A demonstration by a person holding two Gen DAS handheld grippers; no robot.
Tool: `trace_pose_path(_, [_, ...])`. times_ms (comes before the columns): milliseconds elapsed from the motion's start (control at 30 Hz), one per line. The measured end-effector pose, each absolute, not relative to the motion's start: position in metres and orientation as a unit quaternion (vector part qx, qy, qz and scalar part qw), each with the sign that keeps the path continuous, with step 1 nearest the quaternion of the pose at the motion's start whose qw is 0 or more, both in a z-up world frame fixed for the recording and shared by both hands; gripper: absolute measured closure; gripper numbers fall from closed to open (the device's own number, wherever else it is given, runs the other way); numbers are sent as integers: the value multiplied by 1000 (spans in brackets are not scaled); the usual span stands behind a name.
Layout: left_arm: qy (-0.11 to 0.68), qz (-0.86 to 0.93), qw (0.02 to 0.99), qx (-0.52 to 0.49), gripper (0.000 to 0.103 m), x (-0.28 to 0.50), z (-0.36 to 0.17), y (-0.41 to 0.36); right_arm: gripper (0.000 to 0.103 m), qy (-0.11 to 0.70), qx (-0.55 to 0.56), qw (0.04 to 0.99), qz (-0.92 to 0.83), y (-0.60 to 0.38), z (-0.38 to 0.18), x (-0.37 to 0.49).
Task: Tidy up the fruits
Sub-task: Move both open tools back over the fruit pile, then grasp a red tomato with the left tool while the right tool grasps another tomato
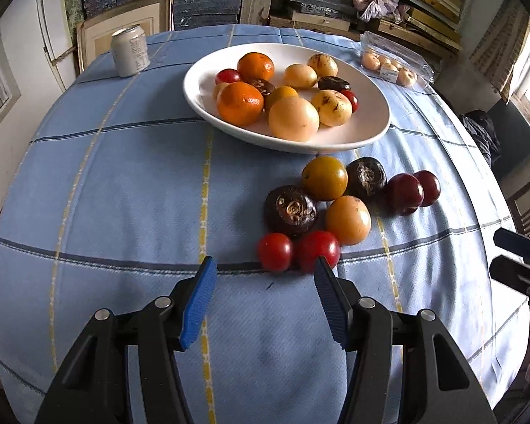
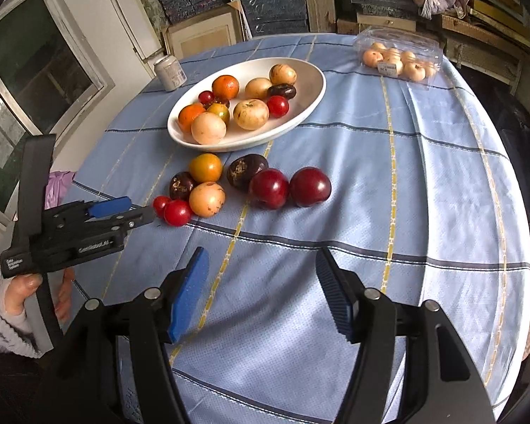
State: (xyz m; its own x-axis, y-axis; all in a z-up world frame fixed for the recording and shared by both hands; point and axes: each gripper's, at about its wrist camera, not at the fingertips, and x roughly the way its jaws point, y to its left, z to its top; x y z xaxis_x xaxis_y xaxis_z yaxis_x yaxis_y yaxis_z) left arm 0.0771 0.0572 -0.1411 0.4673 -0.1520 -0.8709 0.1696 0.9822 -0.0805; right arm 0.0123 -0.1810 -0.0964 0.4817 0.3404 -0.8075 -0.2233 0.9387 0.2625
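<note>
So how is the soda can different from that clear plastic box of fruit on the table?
The soda can is opaque, pale metal, so its contents are hidden; the plastic box is clear and shows small pale round fruits inside. The can stands upright, taller than wide; the box lies low and wide. The can sits on one side of the white plate, the box on the other. Both rest on the blue checked tablecloth at the far side, and neither gripper touches them.

Soft daylight falls across my tablecloth (image 1: 123,183) from a window (image 2: 28,81) on the left, bright but without hard glare, leaving faint shadows under the plate (image 1: 371,130) and loose fruit. Both of my 2 fisheye views bend the far shelves and darken to black at the corners. The middle is sharp; only the rims smear.
</note>
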Motion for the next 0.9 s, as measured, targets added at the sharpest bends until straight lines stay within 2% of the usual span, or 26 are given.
trace_pose_path(267, [511,-108,852,-6,47,89,-148,64,38,485,58,858,157,-181,-95,10])
trace_pose_path(400, [515,-113,850,-7,56,93,-150,70,38,487,58,858,156,-180,-97,10])
trace_pose_path(800, [509,-140,849,11,58,97,-151,58,38,495,37,851,172,-160,-102,14])
trace_pose_path(900, [522,-147,840,-6,71,102,-156,64,38,496,28,850,175,-154,-103,15])
